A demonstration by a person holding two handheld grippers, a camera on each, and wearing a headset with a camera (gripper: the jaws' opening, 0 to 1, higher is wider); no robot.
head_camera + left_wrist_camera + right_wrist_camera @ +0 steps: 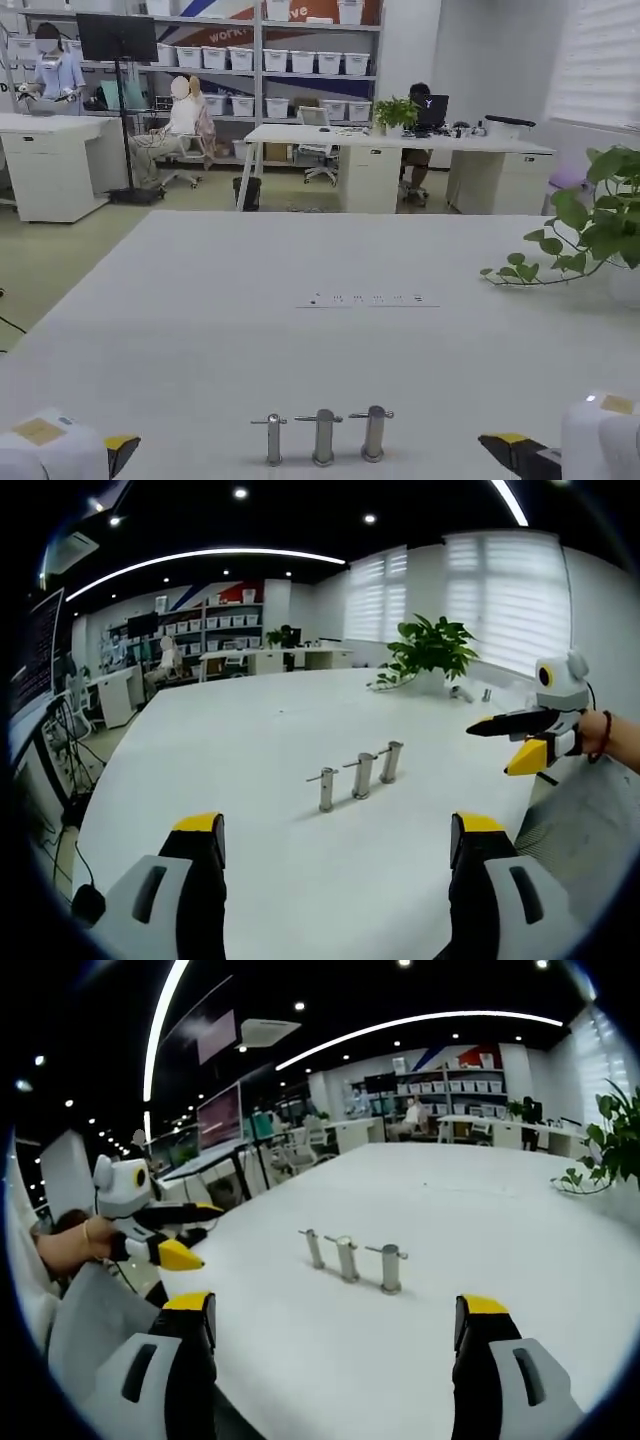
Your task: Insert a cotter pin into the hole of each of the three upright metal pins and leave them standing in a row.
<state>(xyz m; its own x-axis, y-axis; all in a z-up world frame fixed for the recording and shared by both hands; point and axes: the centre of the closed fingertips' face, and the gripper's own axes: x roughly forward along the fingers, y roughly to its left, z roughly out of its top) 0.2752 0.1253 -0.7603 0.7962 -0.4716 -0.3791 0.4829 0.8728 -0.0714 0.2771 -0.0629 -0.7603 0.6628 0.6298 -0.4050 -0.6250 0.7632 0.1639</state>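
Left gripper (338, 832) and right gripper (335, 1310): both spread wide, nothing between the jaws, touching nothing. They hang just above the bench (300, 340) at its near edge, one on each side of the work and well apart from it, each aimed inward at the row. My read: parked clear on purpose, so a jaw can't clip anything that's balanced.

Three metal pins (322, 437) stand upright close to the near edge, about midway along it, in a straight line parallel to that edge. Gaps look even. None touching, none tilted that I can make out. That spacing gives each one room for a jaw on either side without nudging a neighbour.

Each carries a thin cross-piece through its top. The cotter pin (304, 418) on the middle one sticks out sideways along the row, and the other two look the same. Too small to tell how far each is pushed through.

Judgement: insertion looks done on all three, row standing. Only risk I see is a bump, since they're tall on narrow bases and would likely topple easily.

Plant (600, 220) sits at the bench's right-hand edge toward the far corner, well apart, no factor.
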